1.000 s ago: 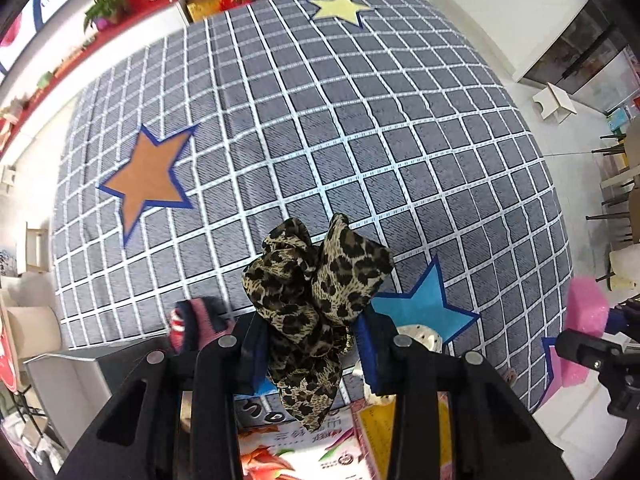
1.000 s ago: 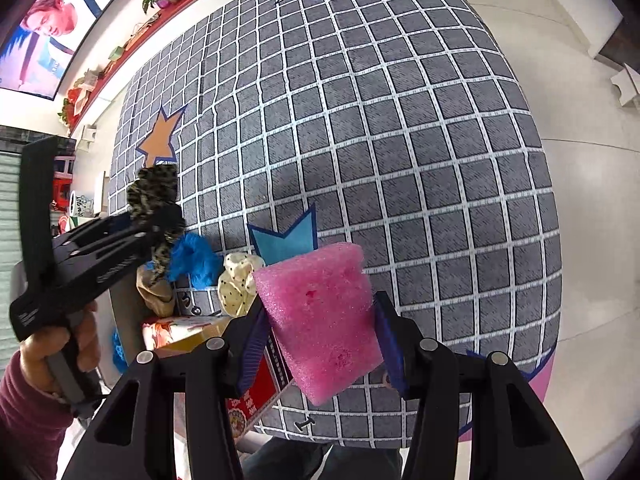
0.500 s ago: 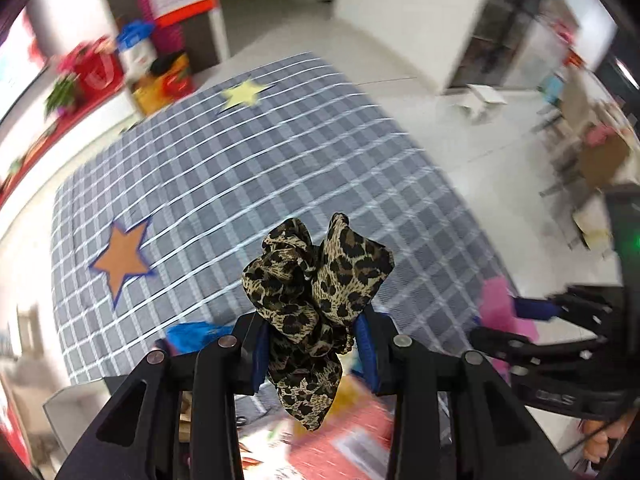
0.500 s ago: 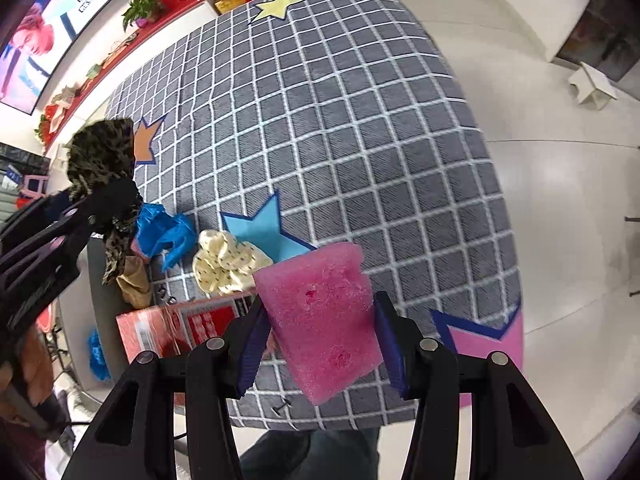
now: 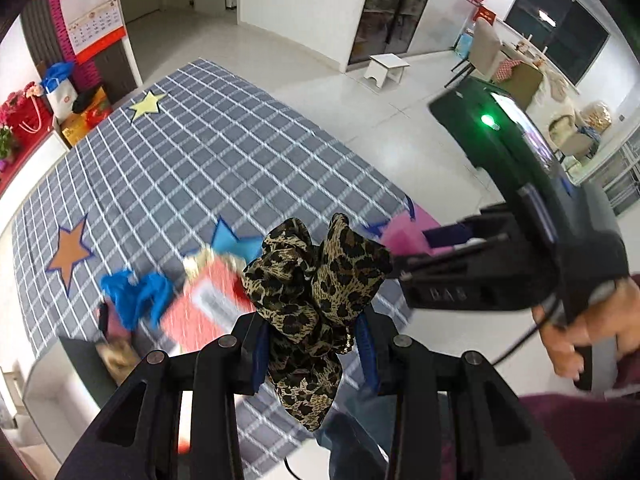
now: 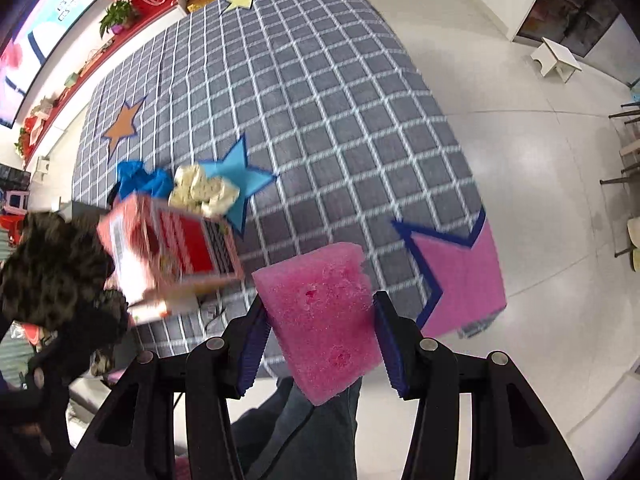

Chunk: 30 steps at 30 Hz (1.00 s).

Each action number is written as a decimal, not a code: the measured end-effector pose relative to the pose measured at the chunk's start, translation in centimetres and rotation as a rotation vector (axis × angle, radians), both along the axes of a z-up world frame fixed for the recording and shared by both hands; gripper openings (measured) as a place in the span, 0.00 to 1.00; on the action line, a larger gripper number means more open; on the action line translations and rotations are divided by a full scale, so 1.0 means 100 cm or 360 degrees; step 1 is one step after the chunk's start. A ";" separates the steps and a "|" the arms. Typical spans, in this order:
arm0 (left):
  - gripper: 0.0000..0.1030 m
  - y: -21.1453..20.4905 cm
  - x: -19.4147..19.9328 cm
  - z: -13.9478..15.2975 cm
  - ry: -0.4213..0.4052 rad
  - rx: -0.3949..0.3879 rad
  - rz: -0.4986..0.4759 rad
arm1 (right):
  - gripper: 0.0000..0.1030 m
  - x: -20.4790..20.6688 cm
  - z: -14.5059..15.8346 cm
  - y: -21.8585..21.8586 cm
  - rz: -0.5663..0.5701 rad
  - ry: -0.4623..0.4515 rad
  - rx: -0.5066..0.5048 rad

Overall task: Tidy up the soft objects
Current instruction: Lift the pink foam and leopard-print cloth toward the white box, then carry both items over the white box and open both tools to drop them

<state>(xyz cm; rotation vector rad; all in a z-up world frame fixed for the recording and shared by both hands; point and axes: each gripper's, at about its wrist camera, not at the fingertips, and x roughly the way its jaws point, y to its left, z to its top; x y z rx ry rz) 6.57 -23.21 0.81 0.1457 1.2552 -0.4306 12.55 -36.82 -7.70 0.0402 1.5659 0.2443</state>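
With the left gripper (image 5: 316, 354) clamped on the leopard scrunchie (image 5: 316, 280) at lower centre and the right gripper (image 6: 320, 344) squeezing the pink sponge (image 6: 320, 312), 2 items are lifted, neither yet placed, while the blue cloth (image 6: 140, 180) and cream scrunchie (image 6: 202, 190) remain on the rug (image 6: 320, 100).

A grey checked rug (image 6: 320, 92) with star patches covers pale floor (image 6: 540, 200).

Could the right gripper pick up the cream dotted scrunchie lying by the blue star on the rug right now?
Probably not yet. The right gripper is already clamped on the pink foam sponge, so its jaws are full. The cream dotted scrunchie itself lies uncovered on the grey checked rug, beside the red box.
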 end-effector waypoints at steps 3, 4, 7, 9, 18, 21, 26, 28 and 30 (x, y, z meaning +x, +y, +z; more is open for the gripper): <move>0.39 0.012 -0.029 0.004 0.0001 -0.0001 0.0021 | 0.50 -0.021 -0.002 0.011 0.0049 0.0032 0.0018; 0.39 0.019 -0.037 0.004 0.0003 0.0001 0.0044 | 0.50 -0.029 -0.003 0.017 0.0077 0.0044 0.0026; 0.39 0.046 -0.062 0.005 0.0005 0.0022 0.0167 | 0.50 -0.050 -0.005 0.038 0.0170 0.0093 0.0070; 0.39 0.065 -0.074 0.004 0.0008 0.0037 0.0259 | 0.50 -0.062 -0.006 0.055 0.0251 0.0118 0.0095; 0.39 0.162 -0.133 0.011 -0.0050 0.0111 0.0851 | 0.50 -0.091 0.014 0.151 0.0743 0.0087 0.0131; 0.39 0.190 -0.148 0.015 -0.0084 0.0112 0.1040 | 0.50 -0.097 0.026 0.183 0.0879 0.0055 0.0146; 0.39 0.231 -0.172 0.018 -0.0125 0.0154 0.1296 | 0.50 -0.105 0.043 0.237 0.1085 0.0022 0.0178; 0.39 0.247 -0.180 0.017 -0.0136 0.0174 0.1382 | 0.50 -0.110 0.045 0.253 0.1146 0.0020 0.0192; 0.39 0.261 -0.188 0.017 -0.0137 0.0179 0.1463 | 0.50 -0.115 0.048 0.269 0.1207 0.0010 0.0201</move>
